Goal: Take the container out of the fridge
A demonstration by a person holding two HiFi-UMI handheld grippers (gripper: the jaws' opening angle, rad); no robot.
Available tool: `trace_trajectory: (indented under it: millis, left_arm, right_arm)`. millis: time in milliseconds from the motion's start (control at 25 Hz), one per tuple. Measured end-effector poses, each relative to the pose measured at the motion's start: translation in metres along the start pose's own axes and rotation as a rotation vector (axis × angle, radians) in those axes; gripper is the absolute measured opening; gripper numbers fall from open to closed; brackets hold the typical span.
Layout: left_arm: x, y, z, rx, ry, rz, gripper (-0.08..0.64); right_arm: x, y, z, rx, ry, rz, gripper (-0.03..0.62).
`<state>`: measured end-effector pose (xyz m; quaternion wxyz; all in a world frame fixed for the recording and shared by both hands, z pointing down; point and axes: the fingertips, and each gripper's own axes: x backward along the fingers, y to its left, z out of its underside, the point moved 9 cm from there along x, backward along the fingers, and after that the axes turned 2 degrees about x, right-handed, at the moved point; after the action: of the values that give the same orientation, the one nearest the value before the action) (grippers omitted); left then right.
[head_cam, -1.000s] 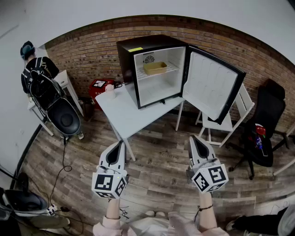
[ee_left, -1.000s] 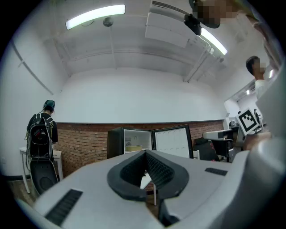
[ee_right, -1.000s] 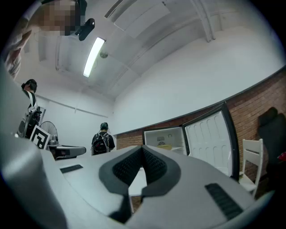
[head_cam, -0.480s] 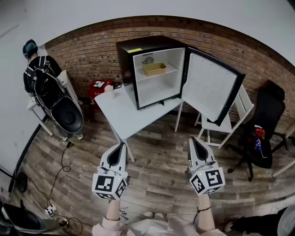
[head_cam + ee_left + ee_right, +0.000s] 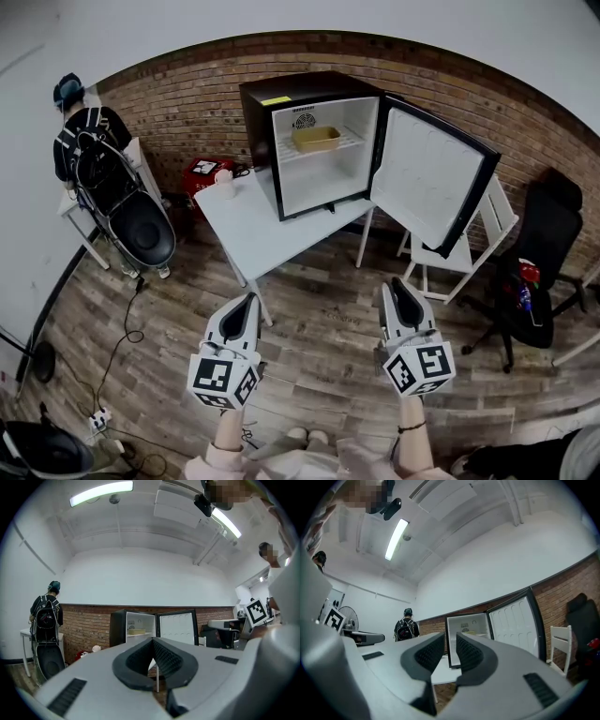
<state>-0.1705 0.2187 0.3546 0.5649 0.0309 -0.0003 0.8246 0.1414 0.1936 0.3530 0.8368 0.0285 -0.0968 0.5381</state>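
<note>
Contents of container (image 5: 315, 139) too small.

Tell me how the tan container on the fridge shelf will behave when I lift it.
The container looks like a shallow, open tray with straight walls, so probably stiff and light. Its contents are too small to see. It rests low and flat on the shelf, so tipping seems unlikely.

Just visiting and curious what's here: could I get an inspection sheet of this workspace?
Surface: white table, mostly bare.
Job's things: black fridge on the table, door open; tan container on its upper shelf.
Clutter: white cup on the table; red box beyond it.
Grippers: left hand-held gripper shut, empty; right hand-held gripper empty, jaws have just been opening.
Cables: black cable on the floor, left.
Surroundings: brick wall, white chair, black office chair, person with backpack.
</note>
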Motion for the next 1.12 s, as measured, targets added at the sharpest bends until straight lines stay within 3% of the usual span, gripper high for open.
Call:
trace_trajectory:
  millis: [320,560,880,1120]
  left_arm:
    - [0.008,-0.014,0.010,0.023,0.018,-0.020,-0.009]
    - [0.001,-0.012,0.012,0.042,0.023,-0.027,-0.008]
    - [-0.043,0.005,0.026,0.066,0.024,-0.014,-0.009]
    - [-0.103,0.033,0.031,0.075,0.023,0.000,-0.009]
  right_arm:
    - [0.004,-0.005,0.004,0.020,0.015,-0.026,0.132]
    - [-0.003,-0.005,0.006,0.070,0.029,-0.021,0.132]
    - [-0.040,-0.022,0.022,0.098,0.041,0.001,0.140]
    - [-0.097,-0.040,0.031,0.179,0.048,0.020,0.143]
